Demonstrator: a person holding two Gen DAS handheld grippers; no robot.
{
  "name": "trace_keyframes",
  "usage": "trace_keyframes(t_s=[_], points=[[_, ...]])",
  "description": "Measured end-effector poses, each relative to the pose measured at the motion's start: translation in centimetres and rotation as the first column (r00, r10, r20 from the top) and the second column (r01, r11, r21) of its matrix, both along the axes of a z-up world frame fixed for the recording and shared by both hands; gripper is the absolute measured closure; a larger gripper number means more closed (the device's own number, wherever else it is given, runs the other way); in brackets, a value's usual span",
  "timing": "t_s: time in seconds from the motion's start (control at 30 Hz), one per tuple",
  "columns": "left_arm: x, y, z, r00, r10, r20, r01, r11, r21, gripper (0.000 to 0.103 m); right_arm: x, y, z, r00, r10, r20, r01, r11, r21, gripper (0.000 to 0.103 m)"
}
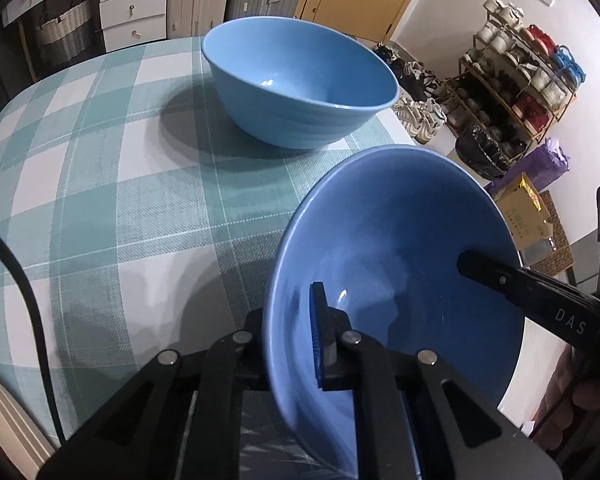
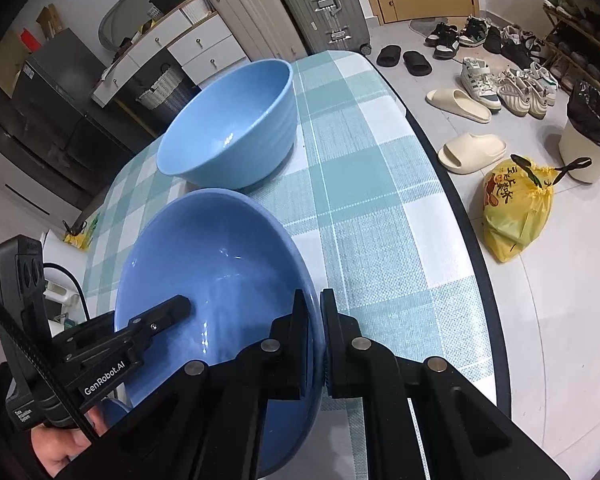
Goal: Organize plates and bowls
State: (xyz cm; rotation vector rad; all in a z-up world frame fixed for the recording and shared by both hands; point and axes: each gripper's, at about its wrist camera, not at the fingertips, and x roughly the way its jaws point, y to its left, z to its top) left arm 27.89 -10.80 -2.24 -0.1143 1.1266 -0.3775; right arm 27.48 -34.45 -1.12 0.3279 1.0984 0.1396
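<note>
Held thing: shallow glossy blue ceramic bowl (image 1: 396, 280), lifted and tilted over the bench edge, near the deep pale-blue ribbed bowl (image 1: 300, 84).
Left tool (image 1: 296, 340): pinching the shallow bowl's near rim, one pad inside, one outside.
Right tool (image 2: 318, 344): pressed onto the opposite rim, wall between its pads.
Bench: checked teal-and-white cloth (image 2: 364, 208); the deep bowl stands upright on it.
Risk: the glazed rim looks slick, so uneven pull between the two tools could twist it loose.
Risk: it likely hangs partly past the edge, so a slip could mean a drop onto the tiled floor (image 2: 560, 300).
Risk: lowering it tilted could knock the rims together.
</note>
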Motion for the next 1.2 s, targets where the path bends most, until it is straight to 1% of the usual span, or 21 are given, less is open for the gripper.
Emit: trace_keyframes(t_s=[0.23,0.47,0.7,0.77,0.83,0.9,1.03,1.2], points=[[0.1,0.7,0.5,1.000,0.026,-0.014,-0.026,0.998,-0.049,0.095,0.4,0.2,0.9,1.000,-0.005,0.013,0.005,1.000,0.000,0.097],[0.2,1.5,1.5,0.998,0.056,0.010,-0.055,0.995,-0.086,0.095,0.8,0.7,2.3,0.999,-0.005,0.040,0.005,1.000,-0.008,0.097],[-0.6,2.4,3.7,0.996,0.055,0.067,-0.049,0.995,-0.092,0.095,0.3,1.5,5.1,0.997,0.016,0.077,-0.014,1.000,-0.017,0.097],[-0.8,2.7,4.4,0.996,0.058,0.070,-0.051,0.994,-0.100,0.095,0.0,1.6,5.6,0.997,0.013,0.072,-0.012,1.000,-0.011,0.097],[-1.1,3.1,4.9,0.996,0.062,0.071,-0.054,0.993,-0.105,0.095,-0.4,1.8,6.1,0.998,0.009,0.064,-0.009,1.000,-0.002,0.097],[-1.5,3.6,5.3,0.996,0.067,0.067,-0.059,0.991,-0.118,0.095,-1.0,2.3,6.8,0.998,0.014,0.066,-0.013,1.000,-0.011,0.097],[-3.0,4.6,6.7,0.995,0.068,0.079,-0.058,0.991,-0.118,0.095,-2.8,3.8,8.6,0.997,0.026,0.076,-0.024,0.999,-0.031,0.097],[-5.7,5.8,9.1,0.990,0.065,0.126,-0.052,0.993,-0.106,0.095,-5.6,5.2,11.1,0.995,0.035,0.097,-0.033,0.999,-0.022,0.097]])
